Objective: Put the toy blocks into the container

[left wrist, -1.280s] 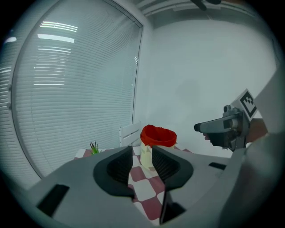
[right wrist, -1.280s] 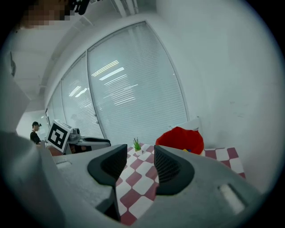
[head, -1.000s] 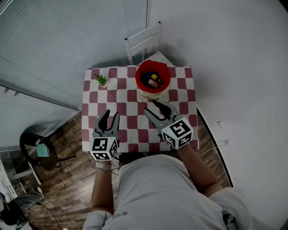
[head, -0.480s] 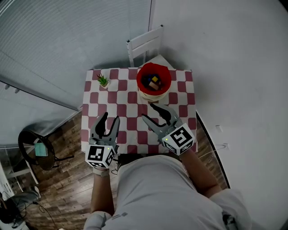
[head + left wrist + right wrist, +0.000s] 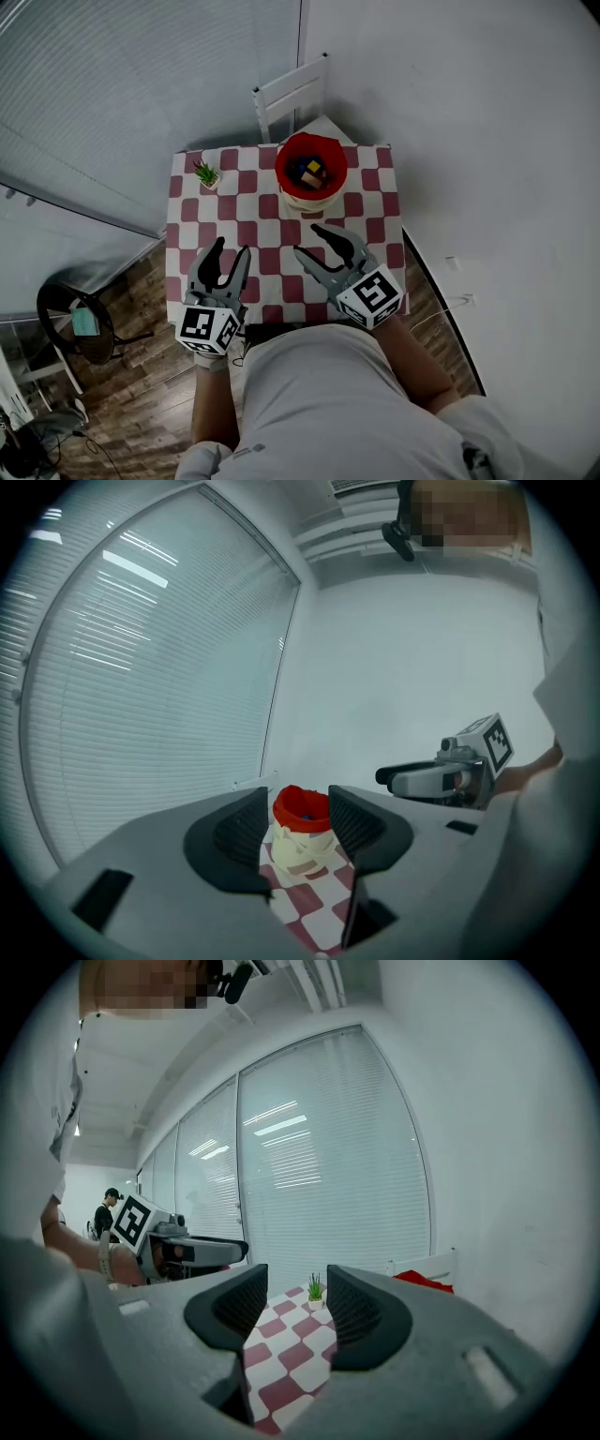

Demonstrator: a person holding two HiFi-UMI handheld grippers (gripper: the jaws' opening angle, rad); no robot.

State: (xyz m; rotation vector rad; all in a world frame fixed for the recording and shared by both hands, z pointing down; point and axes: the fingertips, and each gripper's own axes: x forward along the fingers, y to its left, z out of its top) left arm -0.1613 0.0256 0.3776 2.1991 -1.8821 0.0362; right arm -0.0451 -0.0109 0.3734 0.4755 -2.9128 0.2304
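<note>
A red container (image 5: 310, 161) on a cream base stands at the far middle of the checkered table (image 5: 192, 208); several coloured toy blocks (image 5: 312, 172) lie inside it. My left gripper (image 5: 230, 248) hovers over the near left of the table. Its jaws have just been opening and stand open with nothing between them. My right gripper (image 5: 309, 241) is open and empty over the near middle, pointing toward the container. In the left gripper view the container (image 5: 302, 807) shows far off between the open jaws, with the right gripper (image 5: 441, 775) beside it. The right gripper view shows only tablecloth between its jaws.
A small potted plant (image 5: 206, 173) sits at the table's far left corner and shows in the right gripper view as the plant (image 5: 315, 1290). A white chair (image 5: 291, 89) stands behind the table. A round stool (image 5: 70, 319) is on the wood floor at left.
The left gripper's jaws have spread wider. Both grippers have drawn back a little toward the table's near edge. The container and blocks have not moved.
</note>
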